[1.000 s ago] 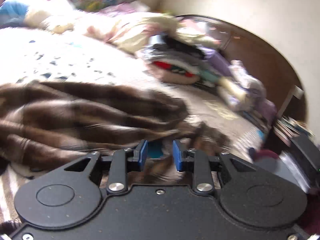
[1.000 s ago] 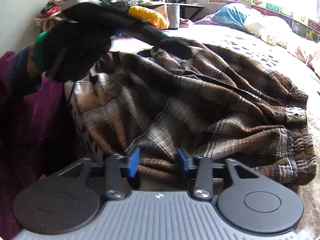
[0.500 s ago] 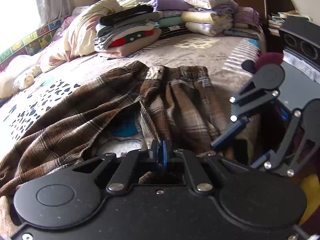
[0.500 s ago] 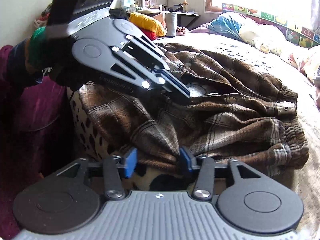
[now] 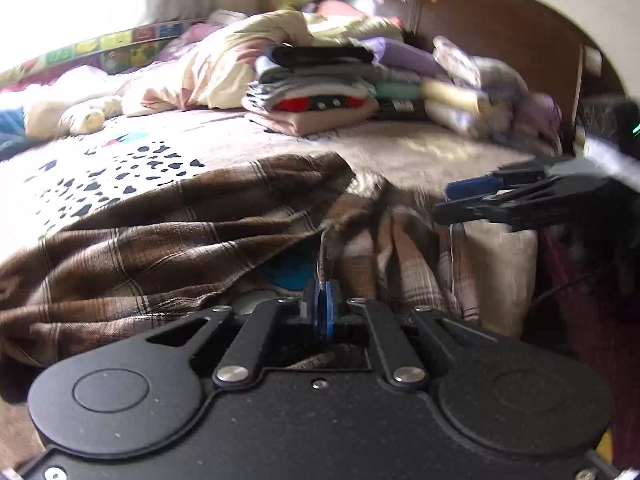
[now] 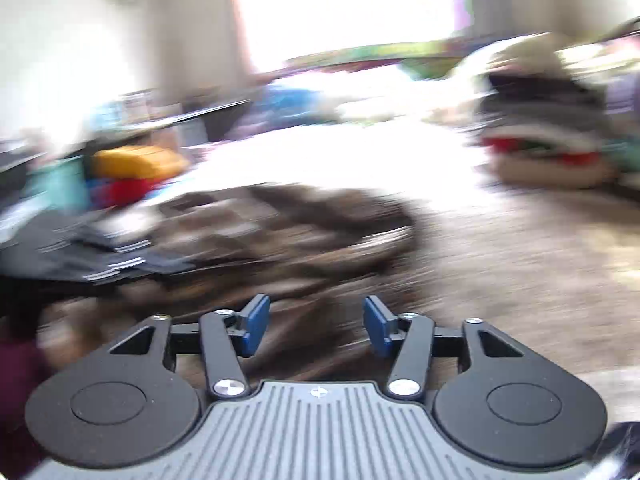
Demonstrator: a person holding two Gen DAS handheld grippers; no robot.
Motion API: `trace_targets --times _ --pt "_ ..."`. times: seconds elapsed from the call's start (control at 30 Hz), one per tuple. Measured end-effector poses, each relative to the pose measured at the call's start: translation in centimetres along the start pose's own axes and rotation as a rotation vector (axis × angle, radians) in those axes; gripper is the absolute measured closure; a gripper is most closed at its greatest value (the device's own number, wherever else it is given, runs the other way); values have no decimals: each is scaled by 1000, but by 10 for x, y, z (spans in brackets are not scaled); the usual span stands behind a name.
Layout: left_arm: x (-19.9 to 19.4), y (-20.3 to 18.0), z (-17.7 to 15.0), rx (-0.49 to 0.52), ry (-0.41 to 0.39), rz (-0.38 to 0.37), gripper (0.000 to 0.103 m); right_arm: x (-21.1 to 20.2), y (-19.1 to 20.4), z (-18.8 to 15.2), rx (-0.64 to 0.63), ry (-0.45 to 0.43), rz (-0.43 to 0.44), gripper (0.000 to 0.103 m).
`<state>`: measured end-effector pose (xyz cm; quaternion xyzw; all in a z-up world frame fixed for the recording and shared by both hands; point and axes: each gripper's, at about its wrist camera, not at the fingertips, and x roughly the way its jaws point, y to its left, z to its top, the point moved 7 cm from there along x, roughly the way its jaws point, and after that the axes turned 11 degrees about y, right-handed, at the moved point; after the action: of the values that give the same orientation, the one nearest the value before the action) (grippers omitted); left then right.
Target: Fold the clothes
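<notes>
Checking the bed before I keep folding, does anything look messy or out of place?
Yes: the brown plaid garment lies crumpled and bunched near the bed's edge, not flat. The folded stack behind it looks tidy.

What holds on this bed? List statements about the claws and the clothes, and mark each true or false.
1. The left claw stands wide open. False: its pads are shut together.
2. A brown plaid garment lies crumpled on the bed. True.
3. The right claw is clamped shut. False: it is open; its jaws have just been opening, with nothing pinched between them.
4. A stack of folded clothes sits further up the bed, towards the headboard. True.
</notes>
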<state>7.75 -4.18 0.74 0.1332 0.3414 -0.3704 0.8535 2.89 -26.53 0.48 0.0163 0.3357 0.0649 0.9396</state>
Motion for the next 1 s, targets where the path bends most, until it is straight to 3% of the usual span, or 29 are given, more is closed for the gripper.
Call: trace_targets --times 0.07,0.13,0.2,0.27,0.3,0.33,0.43,0.53,0.6,0.7,0.77,0.8,0.87,1.0 --pt "0 16 2 -98 -18 10 93 9 -11 -2 116 36 -3 33" --pt "-3 40 2 -218 -30 -26 55 19 -20 -6 240 75 26 29" --pt "-4 64 9 -333 -32 -65 55 25 -17 -11 299 105 105 28" --pt "2 82 21 -398 15 -124 57 34 -7 -17 238 126 117 32" --pt "11 84 26 -372 81 -145 60 38 -2 -20 201 135 118 37" --pt "19 85 32 -344 148 -163 70 40 3 -22 145 140 106 41" --pt "45 76 35 -250 364 -196 81 36 5 -26 73 143 103 47" --pt "59 54 29 -120 537 -218 81 30 1 -26 93 133 135 48" --pt "65 39 20 -50 599 -197 81 30 -2 -24 117 117 157 47" --pt "68 29 16 -3 608 -143 81 33 -7 -18 165 70 191 42" --pt "64 28 13 0 573 -106 89 38 -11 -14 201 48 222 38" --pt "60 26 11 9 549 -87 99 41 -14 -13 227 41 241 37" --pt "51 22 7 28 500 -49 102 46 -19 -12 273 31 276 37" --pt "8 37 22 -13 277 150 103 47 -21 -13 254 51 261 46"
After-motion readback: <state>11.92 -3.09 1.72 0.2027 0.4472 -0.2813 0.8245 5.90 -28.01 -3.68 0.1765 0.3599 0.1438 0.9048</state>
